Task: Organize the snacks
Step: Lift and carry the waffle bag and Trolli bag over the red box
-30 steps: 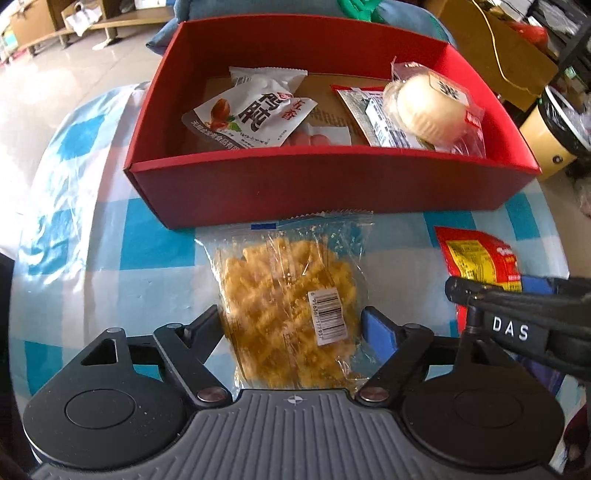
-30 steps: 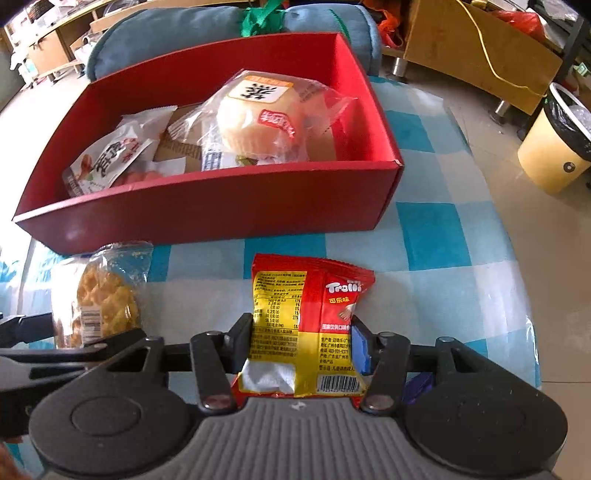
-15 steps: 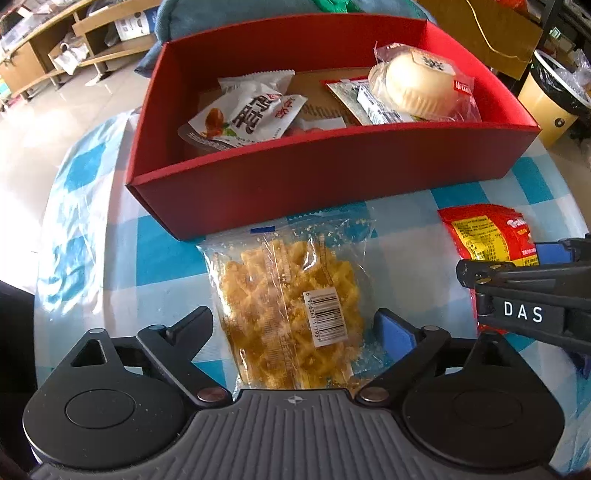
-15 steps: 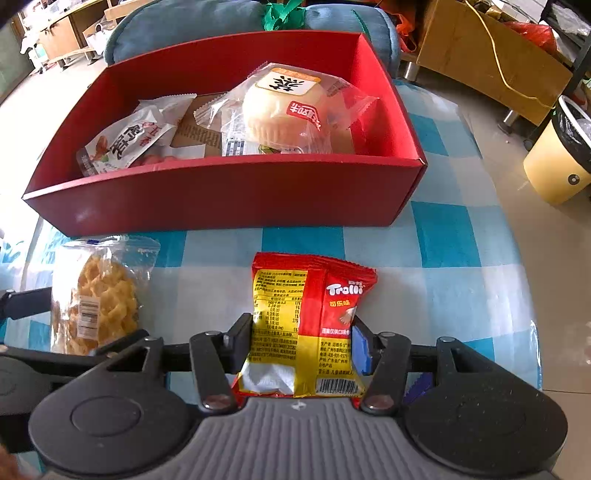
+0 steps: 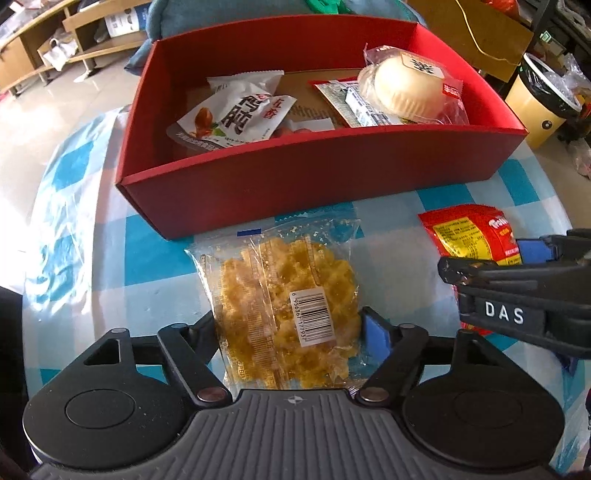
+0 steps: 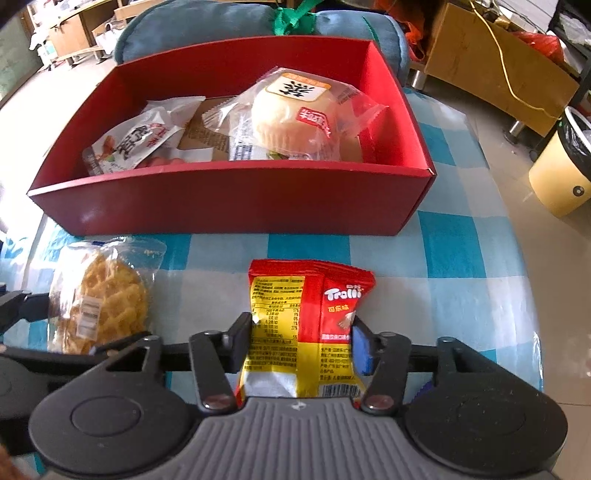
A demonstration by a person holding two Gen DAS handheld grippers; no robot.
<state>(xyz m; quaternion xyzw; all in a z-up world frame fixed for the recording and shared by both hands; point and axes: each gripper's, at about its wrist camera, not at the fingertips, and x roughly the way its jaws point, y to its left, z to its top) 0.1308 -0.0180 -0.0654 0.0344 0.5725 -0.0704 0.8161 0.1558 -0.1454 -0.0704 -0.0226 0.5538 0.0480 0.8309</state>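
A clear bag of yellow waffle snacks lies on the checked cloth just in front of the red box. My left gripper has it between its jaws, which are closing, and both pads touch the bag's sides. My right gripper points down with its jaws closing on a red and yellow Trolli packet, pads pressed into its sides. The waffle bag shows to its left. Inside the red box lie a white nut packet, a wrapped bun and flat packets.
The blue-and-white checked cloth covers a small table whose right edge drops to the floor. A yellow bin stands on the floor at the right. A blue cushion lies behind the box, with wooden furniture further back.
The left jaws spread away from the waffle bag half a second ago and have come back in against it. The right gripper stays on the Trolli packet. Neither hand has shifted.
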